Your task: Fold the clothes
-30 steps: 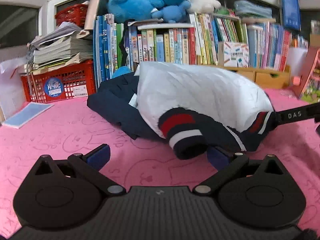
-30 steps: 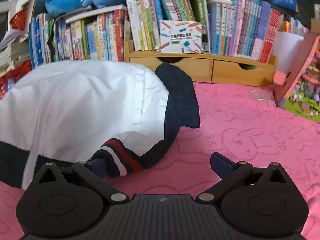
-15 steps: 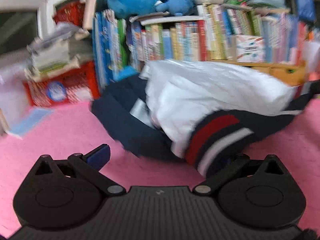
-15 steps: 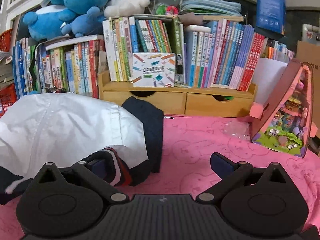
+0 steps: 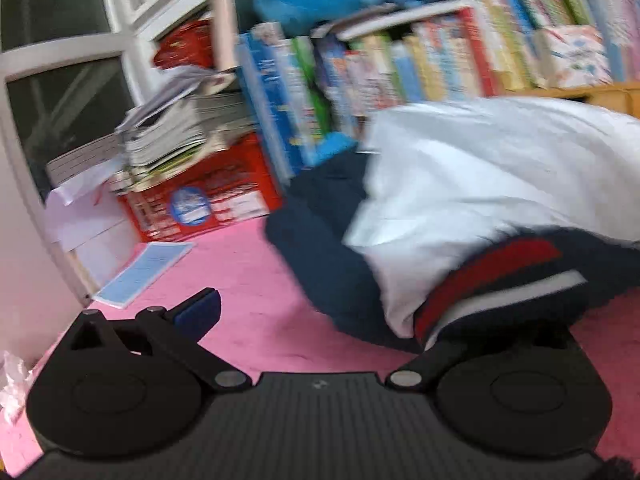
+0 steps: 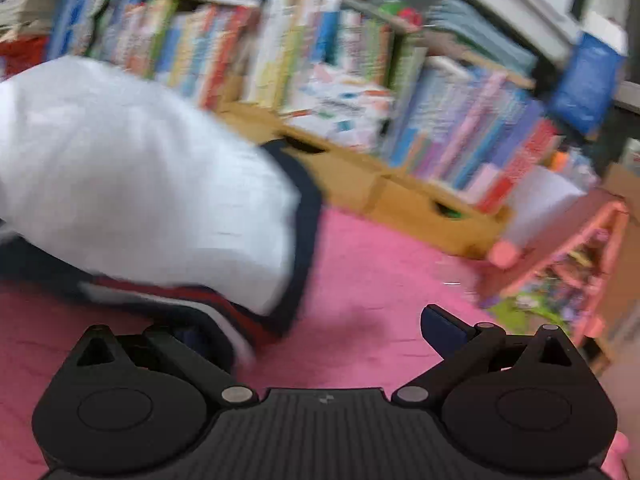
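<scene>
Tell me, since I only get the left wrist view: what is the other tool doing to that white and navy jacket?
Observer: The right gripper has its jaws spread wide. The jacket drapes its striped hem over one finger, and the other is bare above the pink cloth.
Operator: Anything beyond it on that side?
Observer: Yes, what looks like a pink toy house, blurred, at the far right.

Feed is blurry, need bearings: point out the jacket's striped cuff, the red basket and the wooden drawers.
Striped cuff point(image 5: 496, 276), left wrist view, on its red band.
Red basket point(image 5: 208, 196), left wrist view, front wall.
Wooden drawers point(image 6: 416, 208), right wrist view, drawer front.
</scene>
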